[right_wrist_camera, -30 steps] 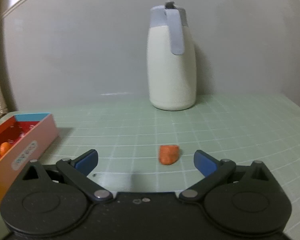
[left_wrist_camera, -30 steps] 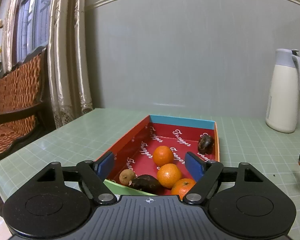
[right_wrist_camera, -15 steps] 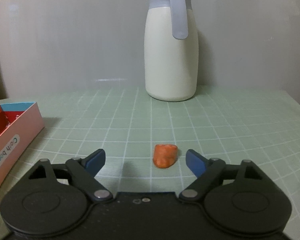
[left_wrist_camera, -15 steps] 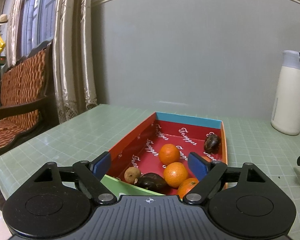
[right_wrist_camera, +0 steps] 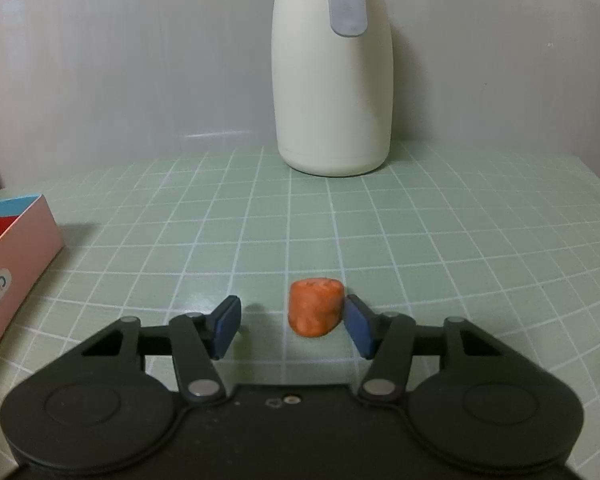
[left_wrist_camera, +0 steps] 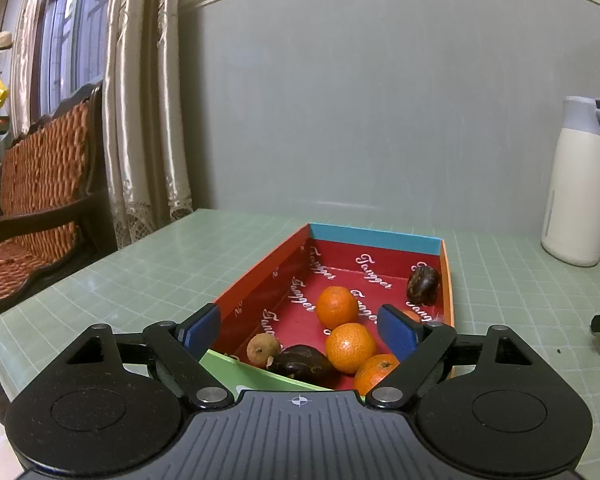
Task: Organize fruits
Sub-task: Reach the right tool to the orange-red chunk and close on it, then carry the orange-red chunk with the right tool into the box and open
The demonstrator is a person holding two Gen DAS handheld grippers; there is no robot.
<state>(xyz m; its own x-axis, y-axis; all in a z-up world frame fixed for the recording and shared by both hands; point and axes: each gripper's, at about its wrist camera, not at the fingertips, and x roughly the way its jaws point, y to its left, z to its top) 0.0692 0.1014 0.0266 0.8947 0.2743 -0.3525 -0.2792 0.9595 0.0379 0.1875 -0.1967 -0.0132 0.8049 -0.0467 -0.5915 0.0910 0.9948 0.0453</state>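
Right gripper (right_wrist_camera: 292, 326) moved in closer on orange fruit piece (right_wrist_camera: 317, 306), jaws just been closing, piece between them now. Right pad looks touching it, left pad clear of it, so not clamped yet. Piece sits on green grid table (right_wrist_camera: 460, 240), thermos (right_wrist_camera: 334, 80) behind. Left gripper (left_wrist_camera: 300, 330) hangs wide apart, empty, over red box (left_wrist_camera: 260, 292) holding oranges (left_wrist_camera: 337, 306).

cream jug (right_wrist_camera: 334, 76), wicker bench (left_wrist_camera: 40, 196), curtains (left_wrist_camera: 148, 100), perhaps hat (left_wrist_camera: 1, 42)
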